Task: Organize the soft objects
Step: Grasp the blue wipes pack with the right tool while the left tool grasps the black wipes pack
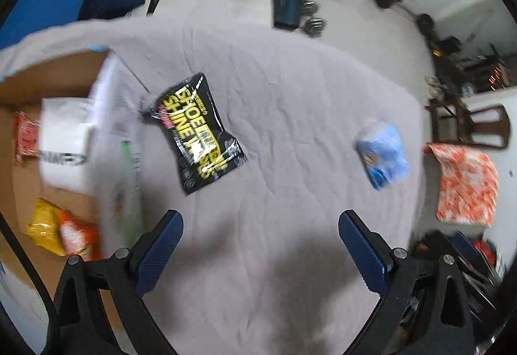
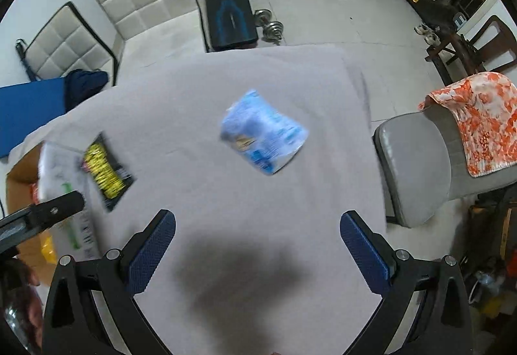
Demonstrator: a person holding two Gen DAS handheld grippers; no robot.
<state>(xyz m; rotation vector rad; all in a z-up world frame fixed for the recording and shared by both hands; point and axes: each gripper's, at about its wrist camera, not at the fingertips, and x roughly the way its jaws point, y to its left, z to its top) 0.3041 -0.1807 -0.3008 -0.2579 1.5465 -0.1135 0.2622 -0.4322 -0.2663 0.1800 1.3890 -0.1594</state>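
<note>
Grey-covered table (image 2: 245, 90): black packet (image 1: 197, 133) beside box (image 1: 48, 87), blue packet (image 2: 263, 137) apart, awaiting boxing. Left gripper (image 1: 260, 238), right gripper (image 2: 257, 238): fingers spread wide, empty.

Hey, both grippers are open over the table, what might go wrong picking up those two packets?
The black packet lies against the box flap, so the left gripper may snag the flap. The blue packet looks puffy and could slip from the right gripper. The wrinkled tablecloth may get pinched.
</note>
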